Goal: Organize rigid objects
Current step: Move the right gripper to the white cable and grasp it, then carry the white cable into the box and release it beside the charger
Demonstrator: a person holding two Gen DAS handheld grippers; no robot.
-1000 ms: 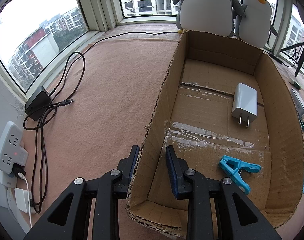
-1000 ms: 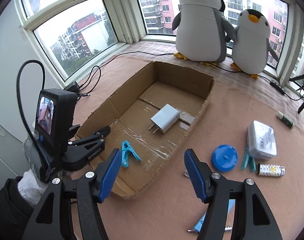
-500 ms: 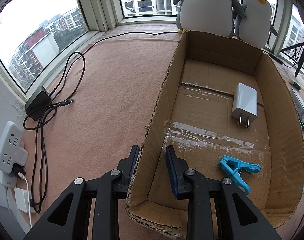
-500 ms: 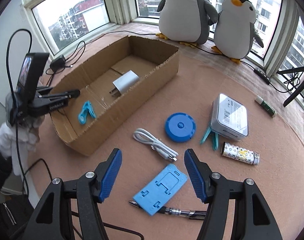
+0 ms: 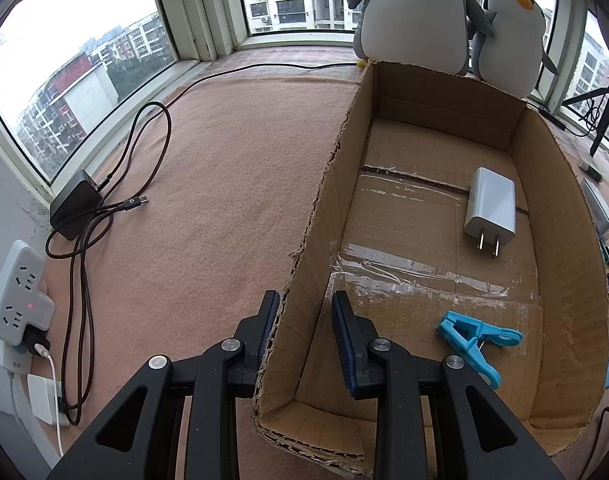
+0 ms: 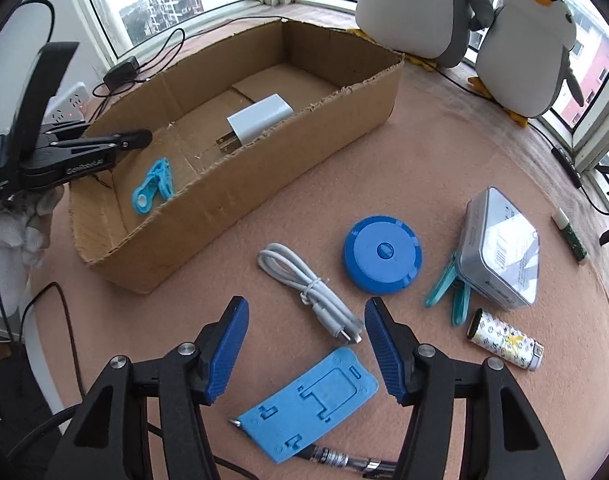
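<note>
At the near left wall of the cardboard box we find our left gripper clamped on the cardboard, one pad outside the wall and one inside. Within the box we note a blue clothespin on the floor near that grip and, farther along, a white charger lying flat with its prongs toward the camera. Our right gripper hangs over the felt mat outside the box, pointing steeply down; its jaws have just been closing somewhat, yet they stand apart with nothing pressed between them. Seen between its fingers are the plug end of a coiled white cable and the top of a blue phone stand, which lies flat and partly over a pen. Beyond these we record a round blue disc, then a metal tin resting partly on a teal clothespin, and a patterned lighter just in front of the tin. A small green-and-white tube lies well apart near the right edge. Two plush penguins stand by the window behind the box.
</note>
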